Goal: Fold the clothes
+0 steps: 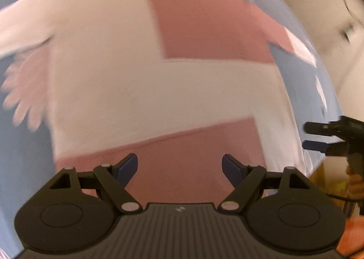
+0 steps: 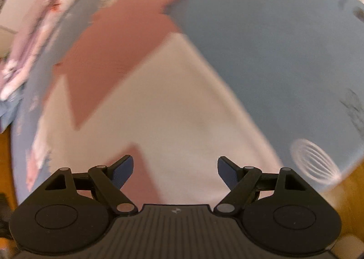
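A garment in dusty pink and cream blocks (image 1: 159, 81) lies flat on a blue bedsheet (image 1: 27, 168). My left gripper (image 1: 179, 168) hovers over its near pink panel, open, with nothing between the fingers. At the right edge of the left wrist view my right gripper (image 1: 315, 136) points in sideways, held by a hand (image 1: 355, 181), its fingers apart. In the right wrist view the same garment (image 2: 173, 104) fills the middle, and my right gripper (image 2: 175, 170) stands open above its cream part. Both views are blurred by motion.
The blue sheet (image 2: 261, 54) carries pale flower prints (image 1: 25, 90) (image 2: 314, 161). A pink patterned cloth (image 2: 29, 38) lies along the bed's far left. Wooden floor (image 2: 341, 202) shows beyond the bed's corner. A pale floor with a dark cable (image 1: 348, 8) lies at the upper right.
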A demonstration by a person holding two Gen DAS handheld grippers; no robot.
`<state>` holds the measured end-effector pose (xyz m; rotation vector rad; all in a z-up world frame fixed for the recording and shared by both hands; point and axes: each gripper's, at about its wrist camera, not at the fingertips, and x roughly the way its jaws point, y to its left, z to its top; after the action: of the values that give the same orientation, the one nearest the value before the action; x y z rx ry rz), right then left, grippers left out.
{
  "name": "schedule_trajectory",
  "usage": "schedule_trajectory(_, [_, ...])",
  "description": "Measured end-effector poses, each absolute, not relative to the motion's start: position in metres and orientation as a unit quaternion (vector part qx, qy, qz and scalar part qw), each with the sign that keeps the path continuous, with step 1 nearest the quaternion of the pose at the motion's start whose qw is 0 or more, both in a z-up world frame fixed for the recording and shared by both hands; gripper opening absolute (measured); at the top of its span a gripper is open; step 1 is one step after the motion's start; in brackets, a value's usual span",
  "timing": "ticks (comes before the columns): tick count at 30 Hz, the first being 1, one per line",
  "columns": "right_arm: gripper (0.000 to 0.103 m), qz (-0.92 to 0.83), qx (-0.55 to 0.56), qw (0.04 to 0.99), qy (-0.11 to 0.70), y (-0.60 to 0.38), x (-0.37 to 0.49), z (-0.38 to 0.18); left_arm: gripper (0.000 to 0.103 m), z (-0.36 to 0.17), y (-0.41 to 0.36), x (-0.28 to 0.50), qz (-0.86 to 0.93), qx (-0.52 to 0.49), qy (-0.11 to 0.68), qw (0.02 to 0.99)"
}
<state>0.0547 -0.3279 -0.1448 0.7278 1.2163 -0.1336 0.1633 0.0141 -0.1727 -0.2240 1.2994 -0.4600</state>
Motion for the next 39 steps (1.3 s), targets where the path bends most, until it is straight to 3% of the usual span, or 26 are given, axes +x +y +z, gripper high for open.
schedule_trajectory(6, [0.085,0.015,0.308,0.765,0.565,-0.284,0.088,-0.132,0.081,-0.186,0.071,0.180,-0.160,-0.294,0.516,0.788])
schedule_trajectory(13, [0.085,0.052,0.271,0.754,0.596,-0.243,0.109,-0.129,0.081,-0.213,0.130,0.182,-0.087,-0.410,0.492,0.763])
schedule_trajectory(21, [0.085,0.073,0.251,0.748,0.610,-0.214,0.131,-0.132,0.083,-0.203,0.161,0.136,-0.064,-0.383,0.575,0.720])
schedule_trajectory(27, [0.085,0.089,0.247,0.745,0.614,-0.201,0.137,-0.134,0.084,-0.179,0.128,0.144,-0.199,-0.338,0.560,0.730])
schedule_trajectory(34, [0.085,0.091,0.239,0.743,0.618,-0.198,0.139,-0.132,0.084,-0.211,0.129,0.120,-0.177,-0.358,0.603,0.690])
schedule_trajectory(39, [0.085,0.084,0.247,0.740,0.620,-0.203,0.140,-0.136,0.083,-0.201,0.140,0.111,-0.185,-0.334,0.633,0.674])
